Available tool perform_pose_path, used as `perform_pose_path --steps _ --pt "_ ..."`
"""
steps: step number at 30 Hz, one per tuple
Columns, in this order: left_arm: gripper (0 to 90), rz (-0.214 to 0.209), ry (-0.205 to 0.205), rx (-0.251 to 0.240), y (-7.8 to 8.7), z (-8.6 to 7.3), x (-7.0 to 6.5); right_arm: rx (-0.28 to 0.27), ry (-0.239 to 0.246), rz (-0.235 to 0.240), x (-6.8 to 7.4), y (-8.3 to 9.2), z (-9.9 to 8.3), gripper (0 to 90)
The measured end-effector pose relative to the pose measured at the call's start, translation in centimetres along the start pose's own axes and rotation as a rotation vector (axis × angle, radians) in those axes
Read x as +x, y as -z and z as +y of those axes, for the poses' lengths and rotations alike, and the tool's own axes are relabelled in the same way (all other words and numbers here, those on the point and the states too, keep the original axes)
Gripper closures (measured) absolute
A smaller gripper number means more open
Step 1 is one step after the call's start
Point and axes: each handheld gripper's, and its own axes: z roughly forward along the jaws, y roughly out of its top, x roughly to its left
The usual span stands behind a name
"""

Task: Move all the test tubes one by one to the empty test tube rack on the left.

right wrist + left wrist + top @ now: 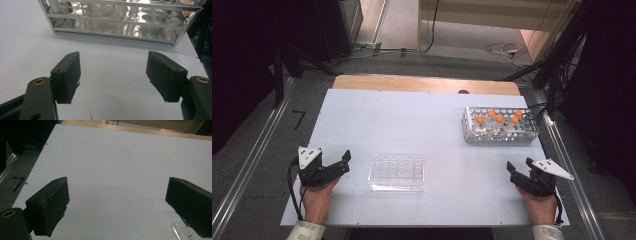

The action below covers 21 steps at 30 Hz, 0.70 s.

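While both hands rest near the table's near edge, the left gripper [343,161] sits at about eight o'clock on the white table [412,115], its jaws spread with nothing between them. They point toward two o'clock, at the near left end of the clear well plate [397,173]. From the left gripper view, the jaws stand wide apart over bare tabletop, and a corner of the plate [181,231] peeks in at five o'clock, just under the right-hand jaw.

Lying flat at about six o'clock on the table, between the two grippers, the plate runs its long axis from nine to three o'clock, parallel to the near edge. It is near the left gripper but apart from it, and well apart from the right.

Farther right, at two o'clock, stands the metal tube rack [500,125], long axis also nine to three, holding orange-capped tubes [499,118] upright.

At four o'clock the right gripper [520,165] also has its jaws spread and empty, pointing toward eleven o'clock. Its own view looks at the rack [120,22] ahead at twelve o'clock, apart from the jaws.
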Motion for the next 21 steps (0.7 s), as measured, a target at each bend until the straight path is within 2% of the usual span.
perform_pose_path --steps 21 --pt "5.4 0.012 0.004 -0.018 0.20 -0.02 -0.01 -0.022 -0.025 -0.011 -0.24 -0.08 0.71 30.2"
